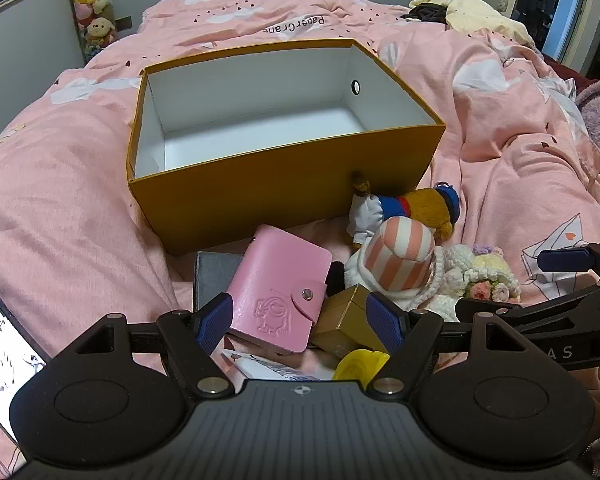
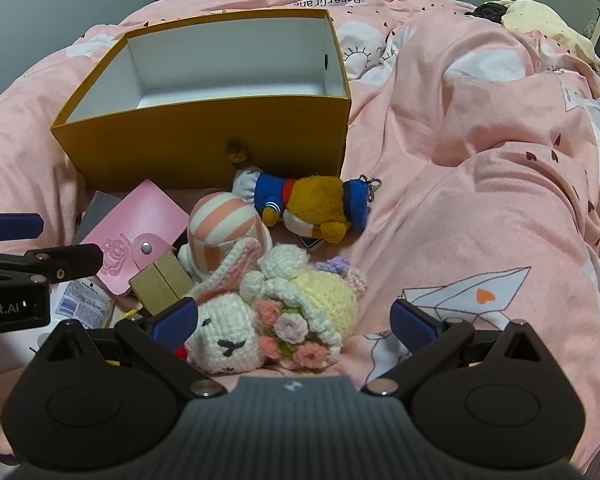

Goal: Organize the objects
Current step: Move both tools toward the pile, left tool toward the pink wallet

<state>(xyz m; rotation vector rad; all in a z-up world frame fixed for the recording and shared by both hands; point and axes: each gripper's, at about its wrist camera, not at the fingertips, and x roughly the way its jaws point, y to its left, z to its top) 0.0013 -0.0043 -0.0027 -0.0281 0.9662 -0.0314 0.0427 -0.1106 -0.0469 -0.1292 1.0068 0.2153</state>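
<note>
The yellow box (image 1: 276,196) on the bed (image 1: 60,208) is empty. The toys and pink wallet (image 1: 278,298) lie in front. Both grippers, left gripper (image 1: 298,320) and right gripper (image 2: 294,322), hover with fingers wide, holding nothing.

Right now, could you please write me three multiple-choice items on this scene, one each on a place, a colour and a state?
1. Where does the sailor bear lie?
A. inside the box
B. on the bed, against the box's front wall
C. on the pink wallet

2. What colour is the outside of the box?
A. yellow
B. blue
C. white

3. How does the right claw stand?
A. shut on the bear
B. shut, empty
C. open over the knitted bunny

Answers: 1 B, its foot touches the front wall; 2 A, yellow walls outside, white inside; 3 C, both pads stand wide apart, clear of the bunny.
</note>
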